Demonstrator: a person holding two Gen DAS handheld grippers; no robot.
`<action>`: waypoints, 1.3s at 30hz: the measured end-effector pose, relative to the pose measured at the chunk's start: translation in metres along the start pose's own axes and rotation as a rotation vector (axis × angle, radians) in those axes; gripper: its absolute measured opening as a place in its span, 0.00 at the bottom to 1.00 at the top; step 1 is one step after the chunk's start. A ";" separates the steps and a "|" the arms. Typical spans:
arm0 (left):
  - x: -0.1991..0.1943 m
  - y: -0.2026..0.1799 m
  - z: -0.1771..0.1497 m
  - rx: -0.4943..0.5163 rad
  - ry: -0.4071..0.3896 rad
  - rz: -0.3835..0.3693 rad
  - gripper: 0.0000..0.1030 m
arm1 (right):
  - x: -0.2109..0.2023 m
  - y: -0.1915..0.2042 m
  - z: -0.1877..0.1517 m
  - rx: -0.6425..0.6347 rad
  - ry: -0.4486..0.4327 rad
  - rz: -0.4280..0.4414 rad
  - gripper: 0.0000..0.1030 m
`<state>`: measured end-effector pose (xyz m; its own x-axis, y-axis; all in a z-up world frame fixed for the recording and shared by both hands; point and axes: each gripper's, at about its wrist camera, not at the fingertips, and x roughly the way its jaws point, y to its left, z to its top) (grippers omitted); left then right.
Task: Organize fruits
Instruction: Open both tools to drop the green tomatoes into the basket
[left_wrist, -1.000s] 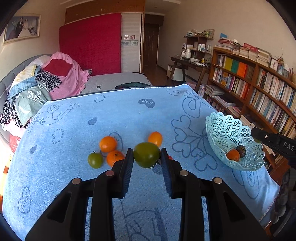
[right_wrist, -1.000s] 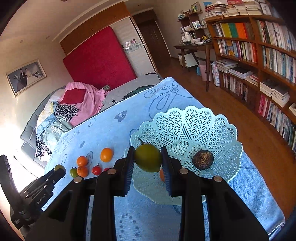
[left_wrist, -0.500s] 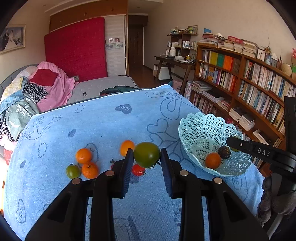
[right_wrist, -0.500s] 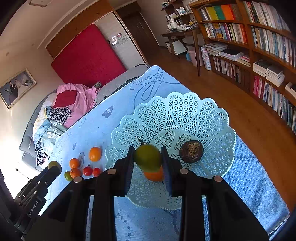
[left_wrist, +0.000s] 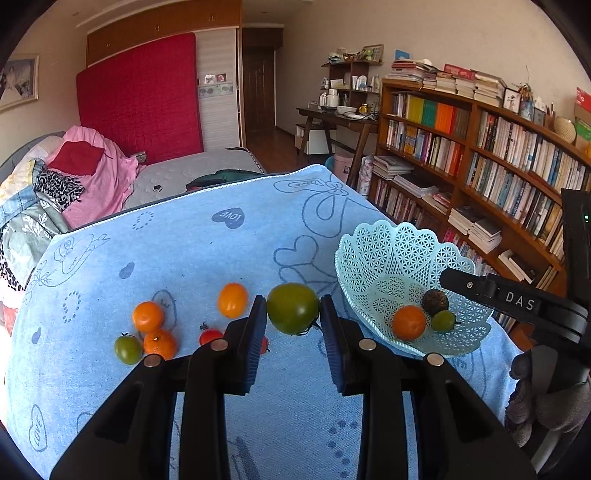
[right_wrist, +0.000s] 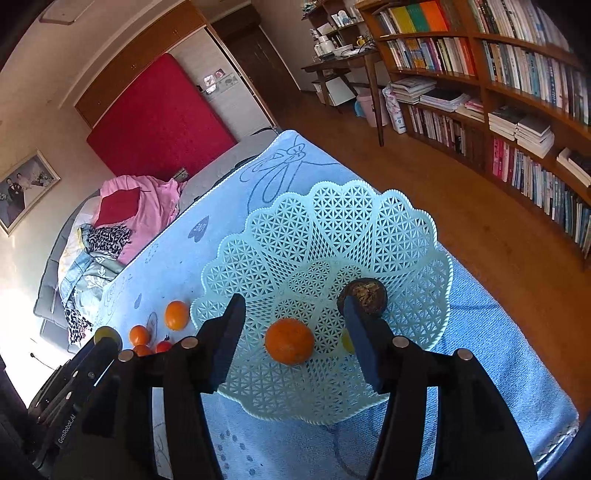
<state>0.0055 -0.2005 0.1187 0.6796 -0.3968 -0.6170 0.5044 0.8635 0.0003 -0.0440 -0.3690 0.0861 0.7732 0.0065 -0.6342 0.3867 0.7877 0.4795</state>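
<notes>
The left claw reaches forward low over the blue towel-covered surface, level and pointed toward the far edge, with its two blue-padded fingers clenched on a large green tomato held just off the cloth. The pads press the fruit's left and right sides.

The right claw hangs above the pale blue lattice basket, tilted down into it, its fingers spread wide and gripping nothing. Between them, on the basket floor, lies an orange. A small green tomato is mostly hidden behind the right finger, and a dark brown wrinkled fruit sits just beyond that fingertip; whether the finger touches it cannot be told. In the left wrist view the right claw's black body comes in over the basket's right rim, and all three fruits lie close together at the bottom of the basket, which stands near the right edge of the surface.

On the cloth to the left of the held tomato lie loose fruits: an oval orange one nearest, a red cherry tomato just beside the left finger, then two round oranges touching each other, and a small green tomato on the cloth beside the lower one. A bookcase lines the wall beyond the right edge.
</notes>
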 end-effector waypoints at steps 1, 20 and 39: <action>0.000 -0.002 0.001 0.004 -0.001 -0.005 0.30 | -0.002 0.000 0.000 0.003 -0.006 0.002 0.56; 0.041 -0.049 0.011 0.084 0.019 -0.128 0.30 | -0.033 -0.006 0.012 0.051 -0.101 0.005 0.63; 0.047 -0.009 0.010 -0.059 0.016 -0.068 0.83 | -0.025 0.000 0.008 0.042 -0.086 0.003 0.64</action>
<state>0.0387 -0.2304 0.0976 0.6359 -0.4507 -0.6265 0.5169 0.8515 -0.0879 -0.0593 -0.3745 0.1071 0.8136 -0.0455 -0.5796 0.4038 0.7615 0.5070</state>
